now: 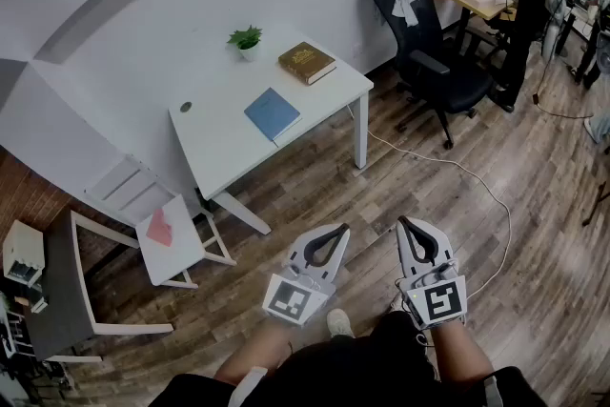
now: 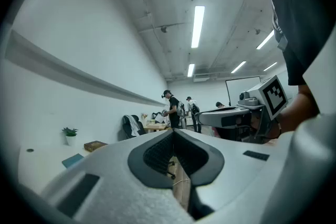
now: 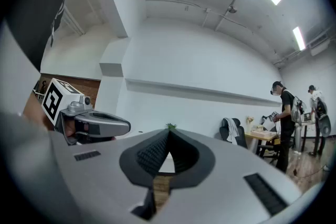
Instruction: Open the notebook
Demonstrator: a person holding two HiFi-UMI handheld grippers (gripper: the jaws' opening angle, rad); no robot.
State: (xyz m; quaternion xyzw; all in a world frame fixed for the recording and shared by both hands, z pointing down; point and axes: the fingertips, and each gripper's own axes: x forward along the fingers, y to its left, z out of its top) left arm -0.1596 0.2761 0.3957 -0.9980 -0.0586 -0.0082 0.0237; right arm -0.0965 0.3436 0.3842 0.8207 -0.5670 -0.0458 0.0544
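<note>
While left hand-held gripper [image 1: 340, 230] and right hand-held gripper [image 1: 404, 223] are idling closed and empty, the flat blue notebook [image 1: 273, 113] is lying shut on the white desk [image 1: 219, 146]. Opening isn't starting yet.

Matt-covered notebook [image 1: 273, 113], smooth table [image 1: 215, 140], wood-plank floor [image 1: 315, 195]

Blue notebook [image 1: 273, 113], thin, with a plain cover, closed. Lying flat on the white surface [image 1: 219, 143], cover up, about midway along its length. Set roughly square to the surface's sides, nearer its front edge than its wall-side edge, wholly on the surface.
</note>
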